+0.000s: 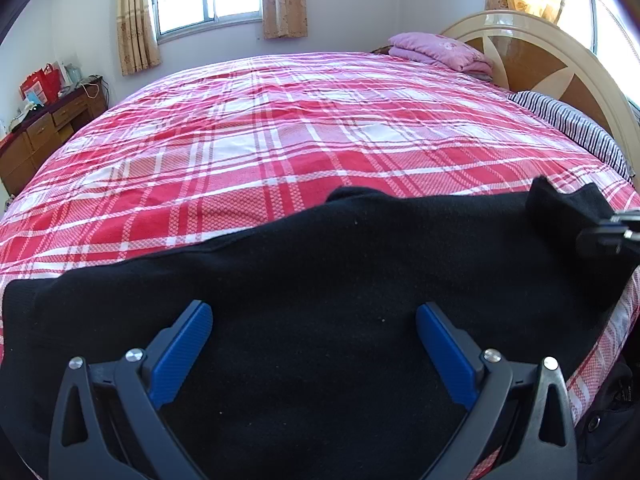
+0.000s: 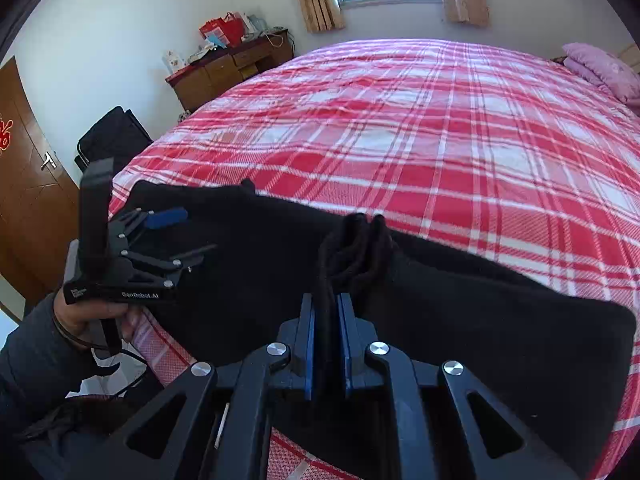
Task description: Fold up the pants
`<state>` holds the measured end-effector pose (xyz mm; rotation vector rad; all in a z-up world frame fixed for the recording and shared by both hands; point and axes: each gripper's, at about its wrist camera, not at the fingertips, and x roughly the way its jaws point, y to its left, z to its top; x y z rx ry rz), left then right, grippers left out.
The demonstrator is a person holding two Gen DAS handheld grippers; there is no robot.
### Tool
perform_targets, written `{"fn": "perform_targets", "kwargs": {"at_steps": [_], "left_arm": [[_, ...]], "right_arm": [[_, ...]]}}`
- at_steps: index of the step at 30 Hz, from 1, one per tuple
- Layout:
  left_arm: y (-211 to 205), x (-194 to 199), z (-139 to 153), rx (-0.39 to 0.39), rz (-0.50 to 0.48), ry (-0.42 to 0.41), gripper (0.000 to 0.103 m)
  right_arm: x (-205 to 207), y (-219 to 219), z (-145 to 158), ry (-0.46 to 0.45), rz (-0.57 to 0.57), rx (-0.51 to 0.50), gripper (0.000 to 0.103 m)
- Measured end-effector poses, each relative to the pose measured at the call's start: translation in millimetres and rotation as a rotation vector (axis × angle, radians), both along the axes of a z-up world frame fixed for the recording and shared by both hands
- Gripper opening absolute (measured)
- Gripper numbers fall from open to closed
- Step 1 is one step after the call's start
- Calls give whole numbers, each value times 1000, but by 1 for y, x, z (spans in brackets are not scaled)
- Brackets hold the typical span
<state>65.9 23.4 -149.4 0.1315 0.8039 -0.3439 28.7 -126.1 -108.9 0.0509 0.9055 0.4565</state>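
1. Across the lower frame, soft black knit pants [image 1: 320, 264] lie on the red plaid bedspread [image 1: 280, 128].
2. Right gripper [image 2: 327, 340] pinches a bunched fold; left gripper [image 1: 314, 316] hangs open.
3. Limp, light fabric: best gripped at edges.

The left gripper [image 2: 182, 236] has white letters on its black side that read "GenRobot.AI". The brown door [image 2: 24, 168] has a red sign, too cut off to read

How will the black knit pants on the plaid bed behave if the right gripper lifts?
Likely floppy: the black knit pants bunch into folds above the right gripper. Probably drags rather than slides on the red plaid bedspread. The open left gripper gives no support.
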Motion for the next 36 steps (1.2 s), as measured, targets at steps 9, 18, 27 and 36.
{"fn": "perform_targets", "kwargs": {"at_steps": [9, 18, 27, 36], "left_arm": [[-21, -13, 26, -120, -67, -17, 103], [-82, -11, 10, -234, -200, 124, 100], [-120, -14, 14, -280, -289, 191, 81], [-108, -12, 15, -344, -265, 221, 13]], "right_arm": [[-32, -51, 34, -59, -32, 48, 40], [-54, -155, 20, -24, -358, 159, 40], [-60, -202, 18, -36, -532, 236, 40], [-64, -177, 10, -53, -469, 133, 40]]}}
